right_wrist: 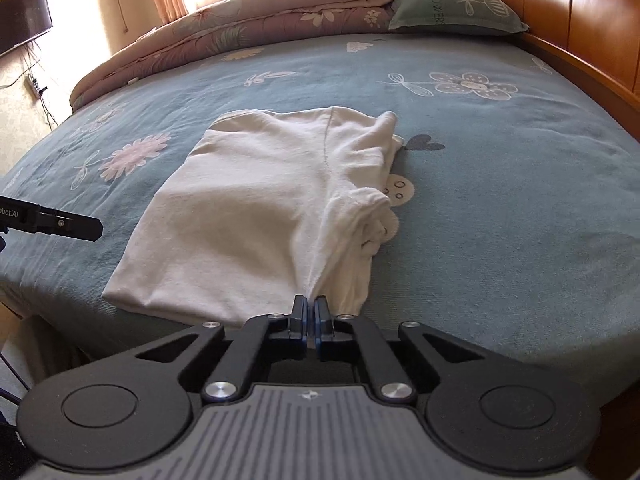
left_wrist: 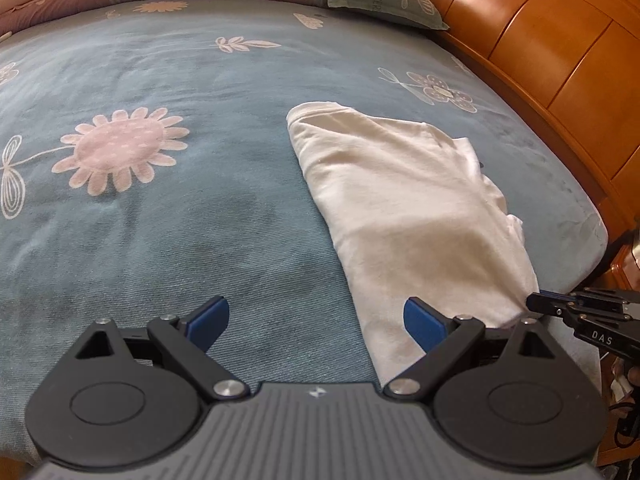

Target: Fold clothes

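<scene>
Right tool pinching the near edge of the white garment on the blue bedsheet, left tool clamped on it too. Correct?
Not quite. The left tool stands open beside the white garment, gripping nothing, as the left wrist view shows. The right tool does pinch its near edge on the blue bedsheet.

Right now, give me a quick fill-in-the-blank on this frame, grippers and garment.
1. The right gripper is shut on the near edge of the ____ garment.
2. The left gripper hovers with its jaws ____.
3. The garment lies on a blue sheet printed with ____.
4. The headboard is made of ____.

Missing: white; open; flowers; wood
</scene>
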A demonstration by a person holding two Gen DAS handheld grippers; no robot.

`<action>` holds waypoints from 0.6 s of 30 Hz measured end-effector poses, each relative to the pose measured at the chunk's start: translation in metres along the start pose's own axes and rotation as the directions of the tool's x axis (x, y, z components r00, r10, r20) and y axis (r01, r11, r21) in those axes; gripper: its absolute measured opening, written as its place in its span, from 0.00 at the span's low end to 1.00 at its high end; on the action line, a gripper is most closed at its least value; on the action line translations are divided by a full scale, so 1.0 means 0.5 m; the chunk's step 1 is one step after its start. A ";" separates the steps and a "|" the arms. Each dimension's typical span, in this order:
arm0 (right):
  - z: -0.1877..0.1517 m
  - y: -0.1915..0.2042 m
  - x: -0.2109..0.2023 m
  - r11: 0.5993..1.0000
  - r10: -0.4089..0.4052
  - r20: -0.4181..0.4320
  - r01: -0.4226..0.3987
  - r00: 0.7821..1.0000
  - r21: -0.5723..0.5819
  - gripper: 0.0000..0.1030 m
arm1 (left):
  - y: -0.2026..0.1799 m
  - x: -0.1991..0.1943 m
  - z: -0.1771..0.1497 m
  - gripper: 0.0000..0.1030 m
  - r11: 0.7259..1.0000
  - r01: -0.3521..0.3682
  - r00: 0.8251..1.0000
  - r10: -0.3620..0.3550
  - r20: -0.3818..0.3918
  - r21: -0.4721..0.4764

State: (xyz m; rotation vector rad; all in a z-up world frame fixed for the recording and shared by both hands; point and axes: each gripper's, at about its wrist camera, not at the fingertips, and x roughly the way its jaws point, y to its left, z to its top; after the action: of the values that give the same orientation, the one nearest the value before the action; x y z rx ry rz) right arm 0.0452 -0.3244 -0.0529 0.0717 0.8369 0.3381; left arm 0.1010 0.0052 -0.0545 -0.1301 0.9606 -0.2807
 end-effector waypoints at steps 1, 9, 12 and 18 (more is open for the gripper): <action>-0.002 -0.012 -0.006 1.000 0.004 0.002 -0.004 1.000 0.009 0.05 | -0.005 0.002 0.002 0.91 1.000 -0.004 1.000 0.004 -0.002 0.005; 0.015 -0.054 -0.059 0.999 -0.015 0.075 0.012 0.997 0.048 0.09 | -0.066 0.007 0.023 0.91 0.996 0.055 0.998 -0.055 0.002 0.071; 0.044 -0.038 -0.054 0.999 0.008 0.129 -0.012 0.992 0.033 0.09 | -0.090 0.015 0.028 0.91 0.994 0.055 0.998 -0.055 -0.003 0.090; 0.077 0.011 0.027 0.999 0.028 0.074 -0.026 0.997 -0.033 0.10 | -0.088 0.008 0.021 0.91 0.995 0.036 0.999 -0.035 -0.013 0.093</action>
State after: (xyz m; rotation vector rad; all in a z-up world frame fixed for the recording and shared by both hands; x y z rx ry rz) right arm 0.0807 -0.3122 -0.0358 0.0648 0.7574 0.3720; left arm 0.1040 -0.0381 -0.0418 -0.0600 0.9555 -0.3589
